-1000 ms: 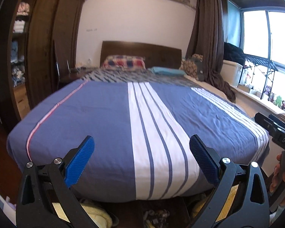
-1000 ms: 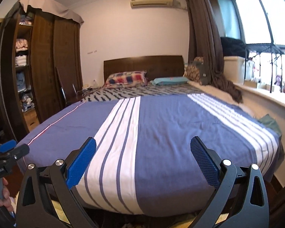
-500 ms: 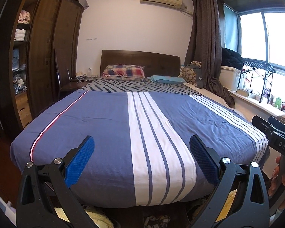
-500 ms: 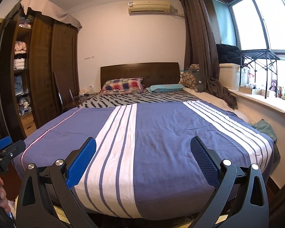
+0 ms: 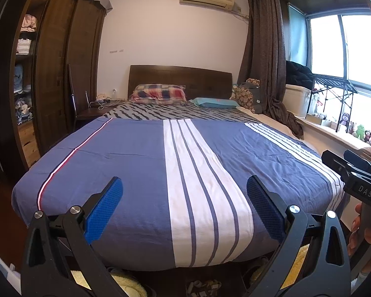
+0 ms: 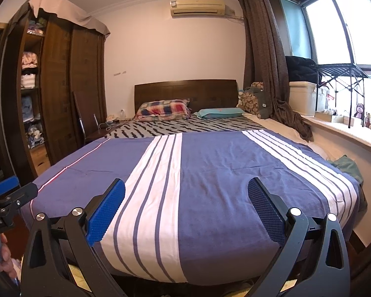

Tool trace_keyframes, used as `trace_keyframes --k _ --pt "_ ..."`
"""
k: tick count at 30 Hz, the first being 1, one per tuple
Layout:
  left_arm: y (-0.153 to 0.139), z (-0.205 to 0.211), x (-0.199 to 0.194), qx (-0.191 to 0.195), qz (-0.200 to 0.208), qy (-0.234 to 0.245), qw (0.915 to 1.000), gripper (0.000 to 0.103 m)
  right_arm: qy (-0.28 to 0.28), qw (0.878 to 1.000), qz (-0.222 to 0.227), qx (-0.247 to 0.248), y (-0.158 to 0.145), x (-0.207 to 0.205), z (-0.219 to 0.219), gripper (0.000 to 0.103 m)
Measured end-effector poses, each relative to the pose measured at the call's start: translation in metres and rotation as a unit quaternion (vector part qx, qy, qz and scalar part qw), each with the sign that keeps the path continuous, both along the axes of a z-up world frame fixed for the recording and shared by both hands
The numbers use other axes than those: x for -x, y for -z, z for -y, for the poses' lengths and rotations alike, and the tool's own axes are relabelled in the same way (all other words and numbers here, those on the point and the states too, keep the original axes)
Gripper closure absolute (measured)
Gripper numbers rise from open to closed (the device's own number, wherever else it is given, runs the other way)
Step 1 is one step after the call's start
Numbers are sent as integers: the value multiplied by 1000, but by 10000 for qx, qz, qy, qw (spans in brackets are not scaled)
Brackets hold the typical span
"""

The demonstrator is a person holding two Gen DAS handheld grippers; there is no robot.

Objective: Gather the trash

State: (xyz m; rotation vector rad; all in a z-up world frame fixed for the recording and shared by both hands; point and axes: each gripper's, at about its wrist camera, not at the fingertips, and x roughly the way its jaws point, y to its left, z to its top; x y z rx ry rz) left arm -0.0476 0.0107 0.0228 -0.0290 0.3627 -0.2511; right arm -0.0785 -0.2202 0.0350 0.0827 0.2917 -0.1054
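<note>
No trash shows on the bed in either view. My left gripper (image 5: 184, 208) is open and holds nothing, hovering at the foot of the bed over the blue and white striped cover (image 5: 141, 153). My right gripper (image 6: 185, 209) is likewise open with nothing between its blue pads, over the same cover (image 6: 220, 163). At the right edge of the left wrist view, the right gripper's body (image 5: 353, 173) is held by a hand (image 5: 358, 232). The left gripper's side (image 6: 7, 193) appears at the left edge of the right wrist view.
A plaid pillow (image 5: 159, 94) and a teal pillow (image 5: 216, 102) lie by the dark headboard (image 5: 180, 78). A dark wardrobe (image 5: 61, 69) stands left, a curtain (image 5: 267, 57) and a windowsill with toys (image 5: 358, 131) right. Slippers and small items (image 5: 202, 285) lie on the floor under the bed's foot.
Both views have tilted up and drawn back a little, so more wall and ceiling shows. Both grippers stayed open.
</note>
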Motion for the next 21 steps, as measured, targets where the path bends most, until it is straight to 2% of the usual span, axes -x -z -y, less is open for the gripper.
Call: trace_keyframes --k 21 --pt "-1 0 3 60 45 37 10000 8 -22 10000 -26 31 -2 0 -3 3"
